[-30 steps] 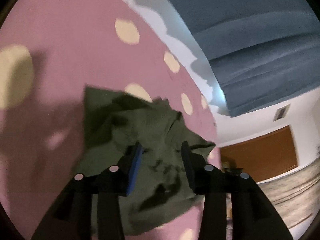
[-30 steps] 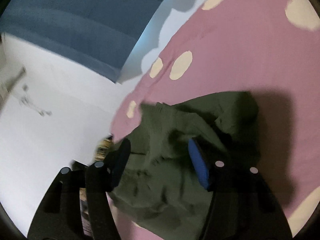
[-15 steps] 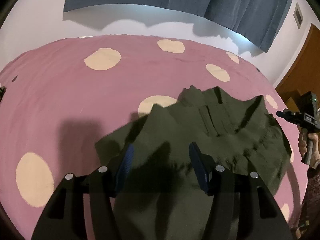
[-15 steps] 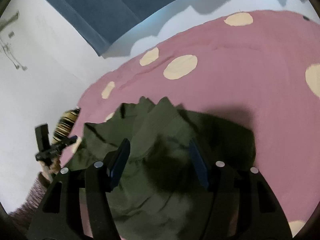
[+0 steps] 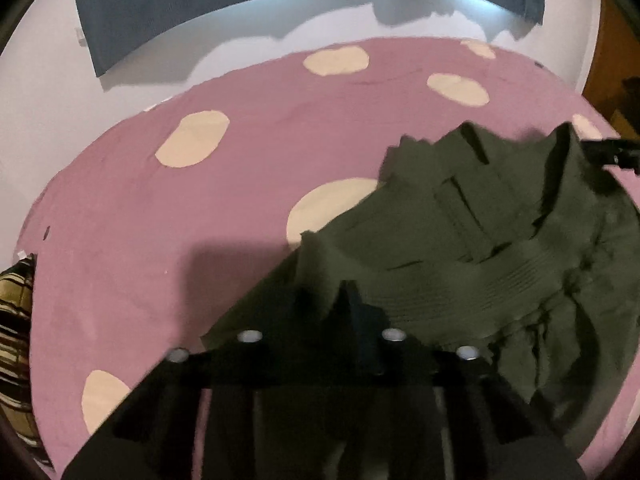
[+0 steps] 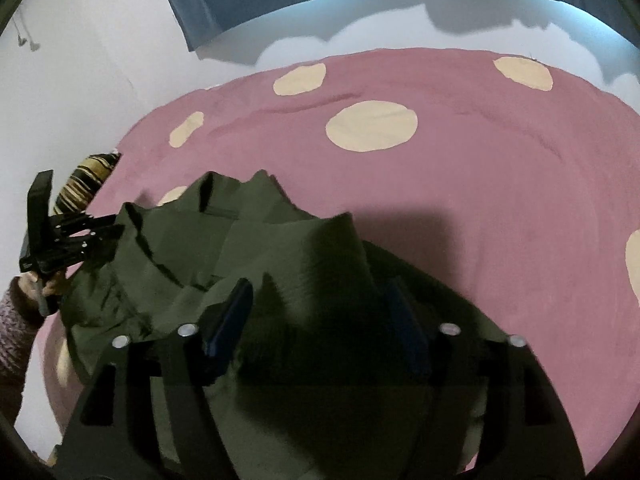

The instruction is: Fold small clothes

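Note:
A dark olive-green garment [image 5: 480,248] lies crumpled on a pink bedspread with cream dots [image 5: 200,200]. In the left wrist view my left gripper [image 5: 324,296] is shut on the garment's near left edge, with cloth pinched between the fingers. In the right wrist view the same garment [image 6: 248,248] fills the lower middle. My right gripper [image 6: 320,312] is open, its blue-padded fingers [image 6: 228,320] spread on either side of a raised peak of cloth. The left gripper also shows at the left edge of the right wrist view [image 6: 76,240].
A white wall and blue curtains [image 5: 240,0] stand behind the bed. A yellow-and-black striped cushion [image 6: 84,184] lies at the bed's left edge. A brown door [image 5: 612,72] is at the far right. Bare bedspread [image 6: 500,184] stretches beyond the garment.
My left gripper has closed on the garment's edge; half a second ago it was open. My right gripper stays open and sits closer over the cloth.

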Available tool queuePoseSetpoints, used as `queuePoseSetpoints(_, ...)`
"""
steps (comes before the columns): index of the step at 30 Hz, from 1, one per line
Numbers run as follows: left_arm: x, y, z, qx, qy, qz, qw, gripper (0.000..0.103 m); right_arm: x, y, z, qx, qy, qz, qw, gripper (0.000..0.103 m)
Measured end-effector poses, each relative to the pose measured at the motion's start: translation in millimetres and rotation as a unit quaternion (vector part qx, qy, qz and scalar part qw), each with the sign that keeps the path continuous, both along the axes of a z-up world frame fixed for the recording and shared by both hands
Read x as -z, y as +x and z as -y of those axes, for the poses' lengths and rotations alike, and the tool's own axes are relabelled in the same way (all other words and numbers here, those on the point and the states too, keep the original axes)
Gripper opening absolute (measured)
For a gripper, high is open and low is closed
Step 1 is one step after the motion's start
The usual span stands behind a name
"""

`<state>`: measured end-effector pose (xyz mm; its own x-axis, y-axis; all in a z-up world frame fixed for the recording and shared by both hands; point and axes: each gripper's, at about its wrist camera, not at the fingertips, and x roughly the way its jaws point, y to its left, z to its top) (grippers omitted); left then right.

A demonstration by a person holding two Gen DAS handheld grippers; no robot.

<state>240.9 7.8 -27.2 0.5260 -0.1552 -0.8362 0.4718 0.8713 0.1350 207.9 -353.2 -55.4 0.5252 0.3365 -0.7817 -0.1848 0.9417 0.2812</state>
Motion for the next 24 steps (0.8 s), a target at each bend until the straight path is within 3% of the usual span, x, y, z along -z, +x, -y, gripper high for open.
queuePoseSetpoints(1,0,-1,1,-0.002,0.005,0.008,1.0,0.014,3,2,-2,0.0,-0.017,-0.006,1.0,0.015)
queuePoseSetpoints(3,-4,-7,1,-0.004,0.007,0.024,0.9997,0.011,6,4,-2,0.004,-0.036,-0.015,0.999,0.009)
queuePoseSetpoints(6,-15,-15,-4,-0.023,-0.011,0.045,0.9986,0.009,-1,-7,5,0.009,-0.015,0.001,1.0,0.007)
queuePoseSetpoints(9,-33,-22,-16,-0.049,-0.055,0.058,0.9956,0.009,-15,-20,17,0.029,0.031,0.02,0.999,0.006)
queuePoseSetpoints(15,-62,-17,-26,-0.093,-0.123,0.065,0.9859,0.009,-44,-40,48,0.08,0.131,0.063,0.986,0.006)
queuePoseSetpoints(20,-54,19,-19,-0.134,-0.144,0.037,0.9798,0.009,-27,-16,67,0.122,0.162,0.038,0.978,0.006)
queuePoseSetpoints(24,-26,45,-11,-0.16,-0.118,0.008,0.98,0.009,2,4,69,0.146,0.155,0.002,0.977,0.005)
